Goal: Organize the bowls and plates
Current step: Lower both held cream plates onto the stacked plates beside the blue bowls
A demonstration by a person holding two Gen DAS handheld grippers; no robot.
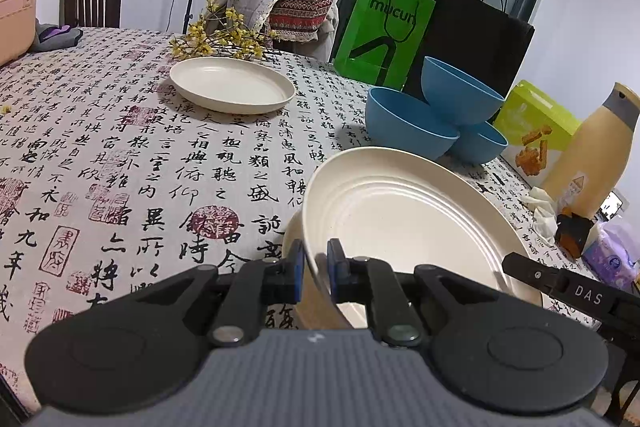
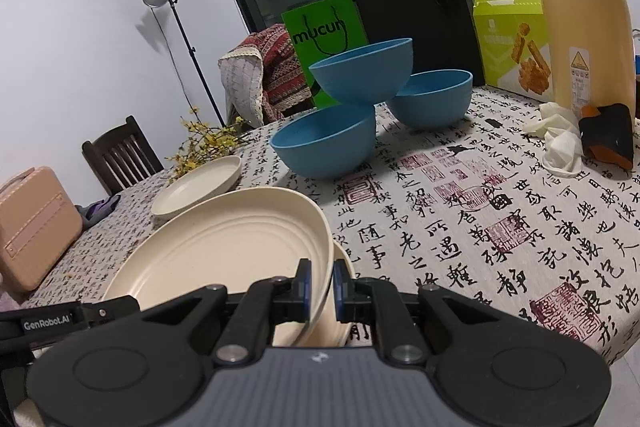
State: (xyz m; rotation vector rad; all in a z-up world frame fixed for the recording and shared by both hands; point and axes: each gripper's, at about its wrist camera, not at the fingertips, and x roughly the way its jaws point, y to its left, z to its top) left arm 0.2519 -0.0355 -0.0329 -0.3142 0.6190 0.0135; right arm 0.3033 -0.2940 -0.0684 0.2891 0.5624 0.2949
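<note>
Near the three stacked blue bowls (image 1: 436, 115), both my left claw (image 1: 316, 267) and right claw (image 2: 322, 285) were clamped on that big cream ridged plate's (image 1: 408, 211) rim.

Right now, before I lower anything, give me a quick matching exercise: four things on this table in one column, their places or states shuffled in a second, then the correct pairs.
Things:
1. large cream plate
2. small cream plate
3. top blue bowl
4. yellow bottle

States:
A. standing upright by the snack box
B. perched on the rims of two other bowls
C. gripped at opposite rims by both jaws, tilted over another plate
D. lying flat beside the yellow flowers

Pairs: 1-C, 2-D, 3-B, 4-A
</note>
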